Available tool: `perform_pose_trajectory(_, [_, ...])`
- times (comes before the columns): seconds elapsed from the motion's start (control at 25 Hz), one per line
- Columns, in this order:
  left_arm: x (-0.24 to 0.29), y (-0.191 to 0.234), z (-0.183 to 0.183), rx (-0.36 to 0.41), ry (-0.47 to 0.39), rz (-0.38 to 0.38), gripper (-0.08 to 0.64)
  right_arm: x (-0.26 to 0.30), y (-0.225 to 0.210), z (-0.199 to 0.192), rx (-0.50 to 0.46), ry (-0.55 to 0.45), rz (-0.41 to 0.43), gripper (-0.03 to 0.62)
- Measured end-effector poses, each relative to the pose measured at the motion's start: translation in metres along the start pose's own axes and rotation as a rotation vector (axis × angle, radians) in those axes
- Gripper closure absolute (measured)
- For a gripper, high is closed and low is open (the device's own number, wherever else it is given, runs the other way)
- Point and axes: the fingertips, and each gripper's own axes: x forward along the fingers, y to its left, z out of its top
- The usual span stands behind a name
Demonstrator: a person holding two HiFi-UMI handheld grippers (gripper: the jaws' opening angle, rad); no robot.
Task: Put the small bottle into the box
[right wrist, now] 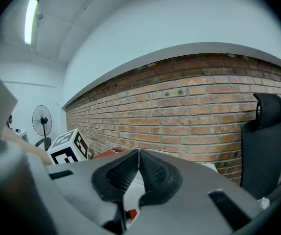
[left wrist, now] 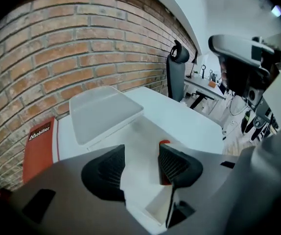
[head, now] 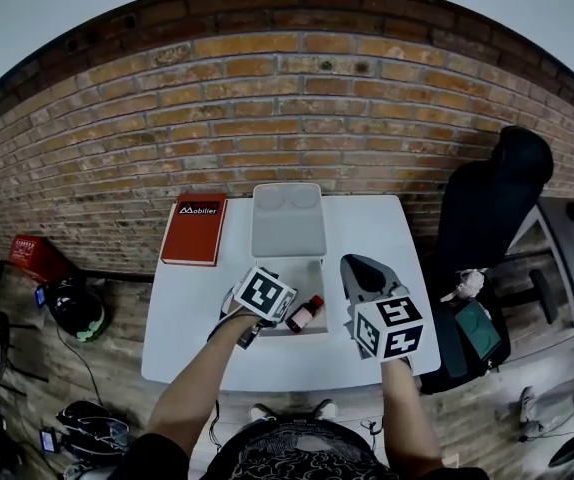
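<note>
The small bottle, dark with a red cap, lies slanted and seems to rest inside the shallow white box near its front right corner. The box's grey lid is folded back towards the wall. My left gripper is low over the box just left of the bottle, open, with only the box floor between its jaws. In the left gripper view the red cap peeks out behind the right jaw of that gripper. My right gripper hovers right of the box, shut and empty.
A red book lies on the white table left of the lid. A black office chair stands at the table's right side. A brick wall runs behind. Bags and cables lie on the floor at the left.
</note>
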Motion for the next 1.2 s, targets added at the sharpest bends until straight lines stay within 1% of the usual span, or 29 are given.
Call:
perform_pose_trajectory(0.2, [-0.032, 0.023, 0.018, -0.052, -0.119, 0.049, 0.325, 0.01, 0.009, 0.002, -0.004, -0.002, 0.026, 0.571])
perform_pose_trajectory(0.44, [-0.085, 0.048, 0.043, -0.1, -0.304, 0.131, 0.327, 0.019, 0.017, 0.008, -0.014, -0.01, 0.05, 0.571])
perform_pose_trajectory(0.6, [-0.125, 0.06, 0.053, -0.144, -0.434, 0.177, 0.337, 0.02, 0.022, 0.017, -0.043, -0.026, 0.053, 0.571])
perform_pose_trajectory(0.72, [-0.153, 0.064, 0.058, -0.152, -0.522, 0.225, 0.354, 0.021, 0.023, 0.026, -0.063, -0.043, 0.058, 0.571])
perform_pose_trajectory(0.84, [-0.176, 0.069, 0.056, -0.163, -0.587, 0.285, 0.408, 0.019, 0.025, 0.03, -0.08, -0.055, 0.064, 0.571])
perform_pose_trajectory(0.96, [-0.196, 0.075, 0.054, -0.172, -0.647, 0.338, 0.429, 0.015, 0.023, 0.037, -0.077, -0.071, 0.053, 0.571])
perform_pose_trajectory(1.08, [-0.21, 0.08, 0.054, -0.149, -0.682, 0.407, 0.462, 0.012, 0.021, 0.044, -0.073, -0.086, 0.044, 0.572])
perform_pose_trajectory(1.2, [-0.214, 0.083, 0.055, -0.145, -0.706, 0.436, 0.49, 0.009, 0.019, 0.048, -0.084, -0.089, 0.039, 0.572])
